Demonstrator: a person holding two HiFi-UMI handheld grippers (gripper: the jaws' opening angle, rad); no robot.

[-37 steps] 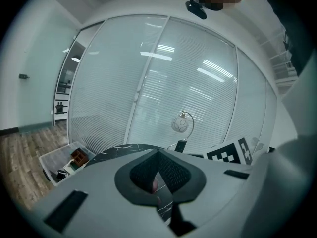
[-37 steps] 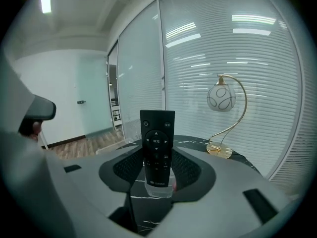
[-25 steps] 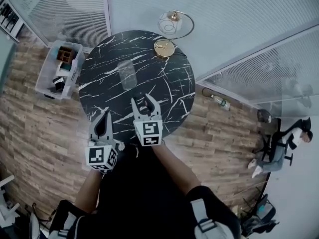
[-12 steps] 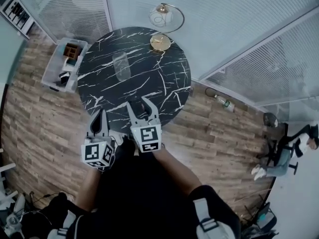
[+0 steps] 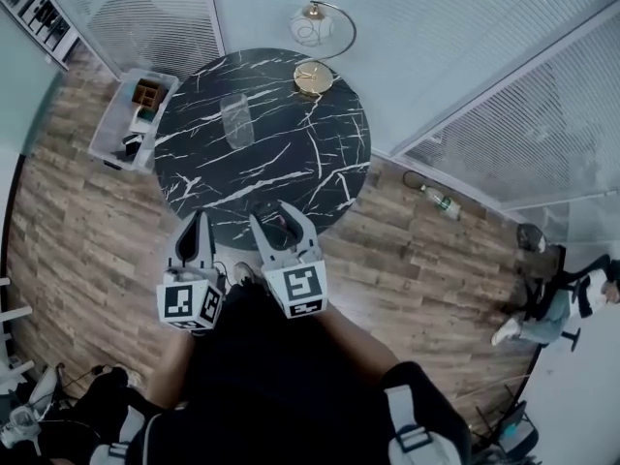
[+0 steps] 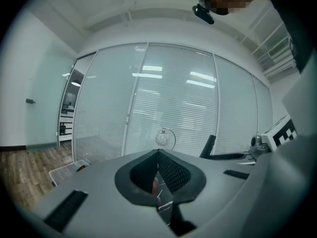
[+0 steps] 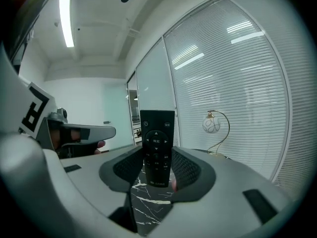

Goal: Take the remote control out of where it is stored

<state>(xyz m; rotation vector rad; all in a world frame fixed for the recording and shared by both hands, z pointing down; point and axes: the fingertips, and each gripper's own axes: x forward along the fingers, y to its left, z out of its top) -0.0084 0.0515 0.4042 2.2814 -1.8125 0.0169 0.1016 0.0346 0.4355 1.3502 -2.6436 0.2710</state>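
Observation:
The black remote control (image 7: 157, 145) stands upright between the pads of my right gripper (image 7: 158, 168), which is shut on it. In the head view that right gripper (image 5: 272, 215) hangs over the near edge of the round black marble table (image 5: 320, 153). The remote shows there only as a dark shape between the jaws. A clear holder (image 5: 236, 121) lies on the table's far left part, apart from both grippers. My left gripper (image 5: 199, 221) is shut with nothing in it, to the left of the right one and just off the table's edge. Its jaws (image 6: 157, 155) meet at the tip.
A gold lamp with a glass globe (image 5: 315, 39) stands at the table's far edge. A clear plastic bin (image 5: 131, 119) with small items sits on the wood floor left of the table. A bottle (image 5: 436, 201) lies on the floor at the right. Glass walls with blinds enclose the far side.
Both grippers have drawn back from over the table toward its near edge. The right one still holds the remote. The left gripper stays shut.

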